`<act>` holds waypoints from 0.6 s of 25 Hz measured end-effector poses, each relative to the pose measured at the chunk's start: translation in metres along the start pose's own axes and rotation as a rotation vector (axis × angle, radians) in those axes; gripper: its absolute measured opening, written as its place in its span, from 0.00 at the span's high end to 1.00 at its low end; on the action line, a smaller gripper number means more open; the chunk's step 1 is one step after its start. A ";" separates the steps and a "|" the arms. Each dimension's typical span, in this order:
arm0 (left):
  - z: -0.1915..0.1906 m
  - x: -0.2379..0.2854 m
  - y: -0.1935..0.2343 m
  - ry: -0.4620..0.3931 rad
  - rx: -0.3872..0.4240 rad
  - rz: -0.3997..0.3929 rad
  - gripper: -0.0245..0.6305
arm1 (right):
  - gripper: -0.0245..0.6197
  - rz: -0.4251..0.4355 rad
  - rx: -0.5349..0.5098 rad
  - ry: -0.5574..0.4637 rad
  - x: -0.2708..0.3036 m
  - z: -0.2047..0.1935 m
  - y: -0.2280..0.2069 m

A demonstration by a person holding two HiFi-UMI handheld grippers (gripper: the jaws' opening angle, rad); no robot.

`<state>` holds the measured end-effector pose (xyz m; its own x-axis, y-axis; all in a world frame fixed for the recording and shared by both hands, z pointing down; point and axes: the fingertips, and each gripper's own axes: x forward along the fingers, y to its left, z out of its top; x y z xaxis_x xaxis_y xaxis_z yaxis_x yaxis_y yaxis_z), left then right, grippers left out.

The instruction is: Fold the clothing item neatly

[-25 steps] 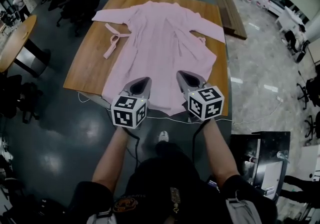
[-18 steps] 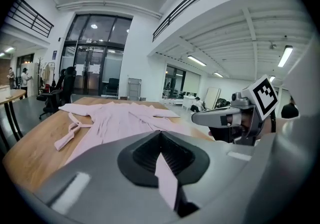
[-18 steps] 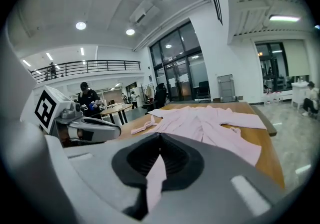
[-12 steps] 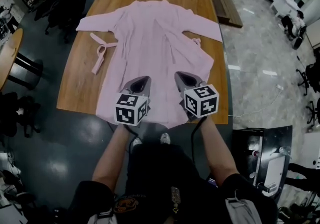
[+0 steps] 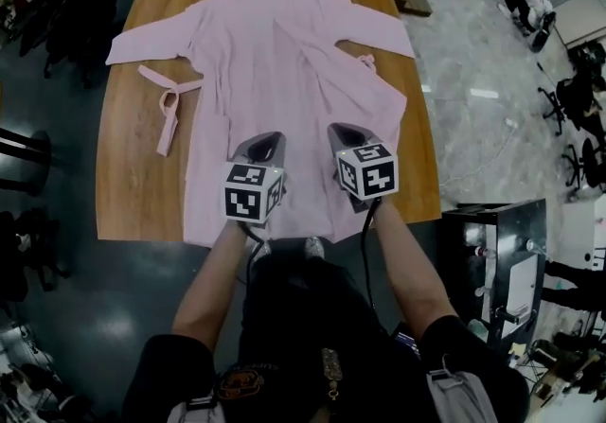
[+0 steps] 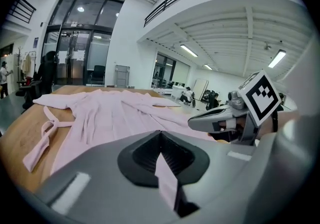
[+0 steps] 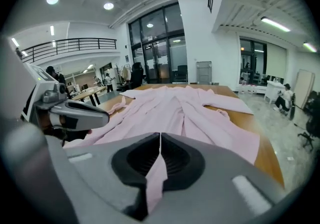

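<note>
My left claw and right claw each pinch a strip of the pink robe, which lies spread along the worktop — I've carried both in from its near edge over the skirt, so the first lengthwise fold looks under way
</note>
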<state>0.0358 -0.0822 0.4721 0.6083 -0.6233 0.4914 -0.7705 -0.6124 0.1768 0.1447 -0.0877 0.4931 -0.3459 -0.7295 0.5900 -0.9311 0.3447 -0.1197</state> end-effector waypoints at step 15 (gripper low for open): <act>-0.025 0.027 0.033 0.084 -0.002 -0.068 0.95 | 0.81 -0.164 0.057 0.198 0.084 -0.053 -0.033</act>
<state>0.0223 -0.1068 0.5130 0.6408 -0.5376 0.5481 -0.7287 -0.6507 0.2137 0.1525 -0.1288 0.5887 -0.1657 -0.6409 0.7495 -0.9798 0.1933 -0.0513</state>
